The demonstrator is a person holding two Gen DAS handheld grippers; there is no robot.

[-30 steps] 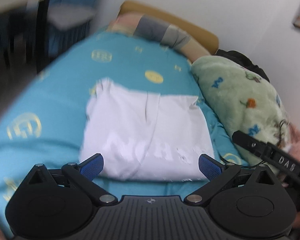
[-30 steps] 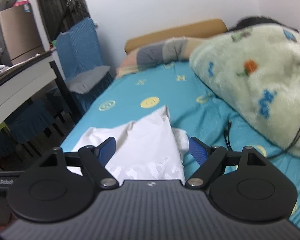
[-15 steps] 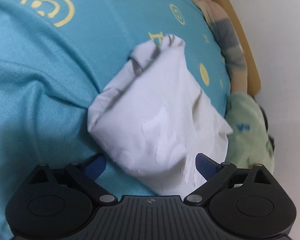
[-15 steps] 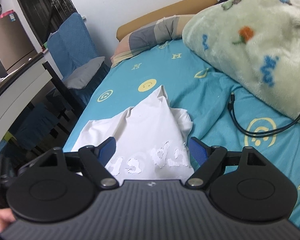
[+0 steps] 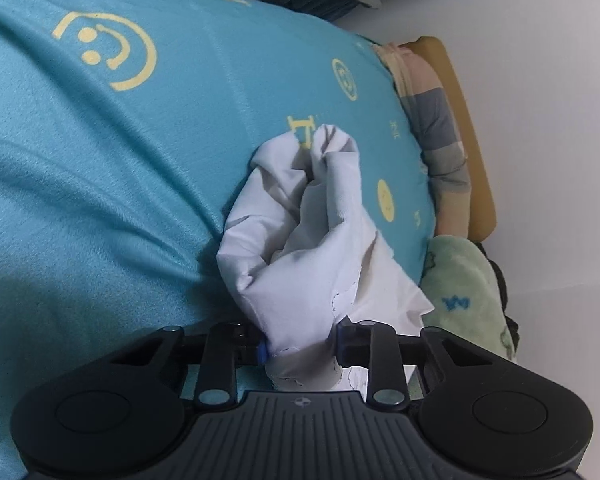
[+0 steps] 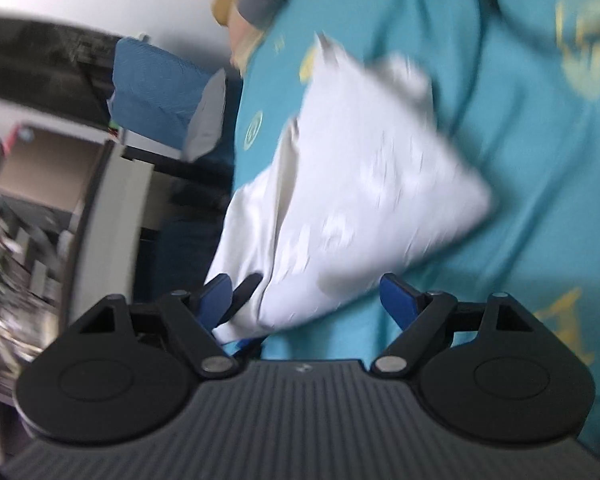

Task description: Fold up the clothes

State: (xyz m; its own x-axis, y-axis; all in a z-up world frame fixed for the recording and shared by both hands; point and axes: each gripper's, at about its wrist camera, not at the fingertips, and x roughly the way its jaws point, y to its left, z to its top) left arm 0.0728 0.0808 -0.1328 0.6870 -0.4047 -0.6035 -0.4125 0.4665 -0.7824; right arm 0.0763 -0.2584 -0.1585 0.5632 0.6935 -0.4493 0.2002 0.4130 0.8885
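Halfway maybe: my left gripper (image 5: 302, 346) just clamped the white shirt (image 5: 320, 248) edge on the bed (image 5: 120, 168); right gripper (image 6: 306, 294) gapes beside it, fold unfinished.

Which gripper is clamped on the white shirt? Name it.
The left gripper: its jaws have just been closing and now pinch the white shirt. The right gripper stands wide open.
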